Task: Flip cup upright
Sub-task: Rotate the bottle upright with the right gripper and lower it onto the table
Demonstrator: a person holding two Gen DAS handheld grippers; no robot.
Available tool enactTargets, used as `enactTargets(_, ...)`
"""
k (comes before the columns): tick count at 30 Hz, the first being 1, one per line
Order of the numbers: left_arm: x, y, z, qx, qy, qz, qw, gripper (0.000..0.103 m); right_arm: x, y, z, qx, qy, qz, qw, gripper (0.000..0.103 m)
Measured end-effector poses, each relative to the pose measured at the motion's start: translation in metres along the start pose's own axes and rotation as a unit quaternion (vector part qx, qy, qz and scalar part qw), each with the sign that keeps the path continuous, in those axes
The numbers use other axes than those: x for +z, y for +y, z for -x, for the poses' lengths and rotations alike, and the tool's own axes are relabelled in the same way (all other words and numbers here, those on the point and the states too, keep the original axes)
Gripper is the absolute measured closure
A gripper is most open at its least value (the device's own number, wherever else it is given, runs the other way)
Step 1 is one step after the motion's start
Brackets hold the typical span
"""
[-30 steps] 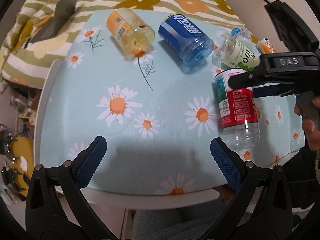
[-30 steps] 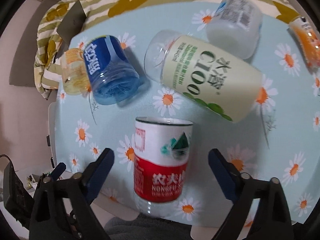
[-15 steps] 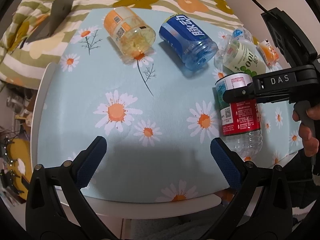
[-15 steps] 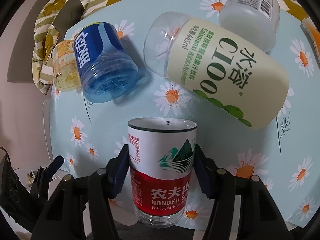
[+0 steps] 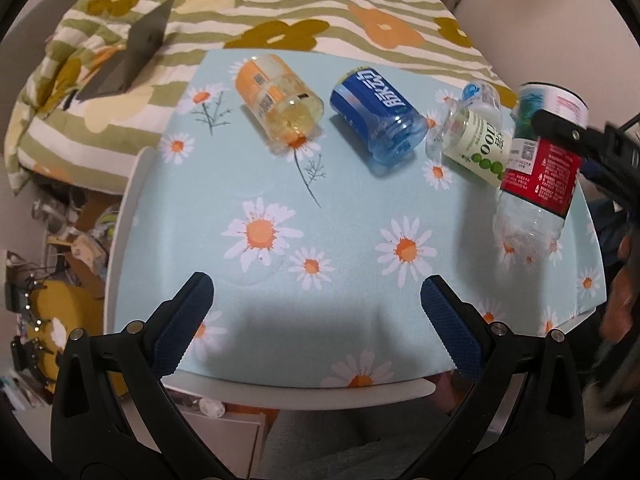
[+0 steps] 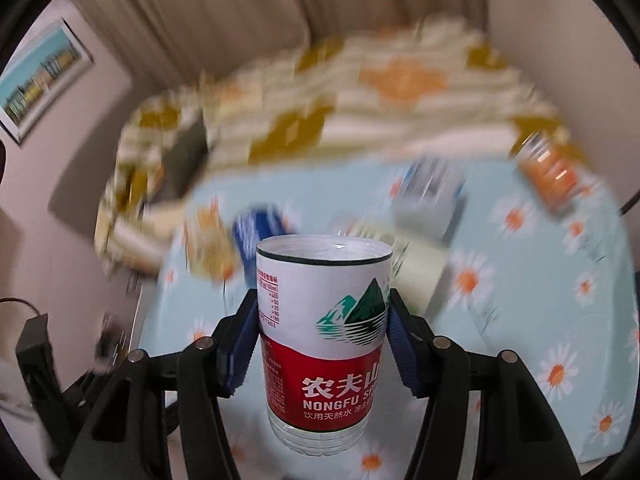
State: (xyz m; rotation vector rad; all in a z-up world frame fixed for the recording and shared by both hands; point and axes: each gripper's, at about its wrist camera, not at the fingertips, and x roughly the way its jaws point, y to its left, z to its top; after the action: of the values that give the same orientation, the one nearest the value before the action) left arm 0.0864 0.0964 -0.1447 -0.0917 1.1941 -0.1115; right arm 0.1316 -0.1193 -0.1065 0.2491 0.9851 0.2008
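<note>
Left wrist view, left to right. Grey laptop [image 5: 132, 56], matte, half open, on a striped floral quilt [image 5: 280, 20], soft and rumpled. Worktop [image 5: 344, 240]: smooth pale-blue cloth printed with daisies, white rounded edge showing at left and front.

Orange cup [image 5: 276, 100], clear yellowish plastic cylinder, orange label, on its side. Just right of it, blue cup [image 5: 376, 116], translucent blue cut bottle, ribbed base, also on its side. Next, green-label cup [image 5: 476, 144], clear with pale label, lying tilted; a small white-label cup [image 5: 482, 96] touches it behind.

Left gripper [image 5: 316, 300]: black plastic arms, blue ribbed pads, spread wide over bare cloth, holding nothing.

Far right: red cup [image 5: 540, 160], clear ribbed plastic, red-and-white label, tilted, open end up, base low over the cloth; contact with it unclear.

Right wrist view: right gripper [image 6: 322, 340] pinching the red cup [image 6: 324, 332] at mid-label, blue pads [image 6: 244, 344] pressed on both sides, smooth rim on top. Background motion-blurred; a framed picture [image 6: 40, 80] on the left wall.
</note>
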Motion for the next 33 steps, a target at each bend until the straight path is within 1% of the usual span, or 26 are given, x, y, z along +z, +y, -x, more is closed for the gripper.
enactTargets(1,-0.002,0.001,0.003,0.004,-0.004,0.000,1.0000,0.000,-0.005,-0.001,0.005,-0.004,-0.025,-0.002,1.000,0.047)
enactTargets(2,-0.004,0.002,0.006,0.008,-0.009,-0.002,0.9999,0.000,-0.016,0.000,0.009,-0.014,-0.057,-0.006,0.998,0.047)
enactTargets(4,-0.010,0.005,0.008,0.015,-0.016,-0.003,0.9998,0.000,-0.034,0.001,0.010,-0.034,-0.107,-0.003,0.994,0.047)
enactTargets(7,-0.020,0.011,0.008,0.024,-0.026,-0.003,0.9994,0.000,-0.052,0.006,0.004,-0.068,-0.158,0.012,0.985,0.047)
enactTargets(8,-0.023,0.013,0.007,0.027,-0.026,-0.002,0.9993,0.000,-0.060,0.008,0.001,-0.080,-0.179,0.015,0.980,0.047)
enactTargets(10,-0.029,0.017,0.004,0.031,-0.024,-0.001,0.9992,0.000,-0.063,0.008,-0.002,-0.098,-0.204,0.020,0.974,0.047)
enactTargets(14,-0.036,0.023,-0.003,0.038,-0.024,-0.005,0.9990,0.000,-0.068,0.011,-0.013,-0.120,-0.213,0.026,0.969,0.047)
enactTargets(18,-0.041,0.024,-0.007,0.037,-0.029,-0.006,0.9989,0.000,-0.072,0.009,-0.021,-0.123,-0.215,0.020,0.969,0.047)
enactTargets(22,-0.043,0.025,-0.007,0.036,-0.031,-0.006,0.9989,0.000,-0.079,0.015,-0.021,-0.130,-0.223,0.036,0.965,0.047)
enactTargets(27,-0.041,0.024,-0.009,0.030,-0.030,-0.003,0.9991,0.000,-0.088,0.020,-0.015,-0.130,-0.217,0.053,0.966,0.047)
enactTargets(33,-0.042,0.021,-0.007,0.025,-0.022,-0.007,0.9994,0.000,-0.099,0.023,-0.005,-0.123,-0.188,0.071,0.972,0.047)
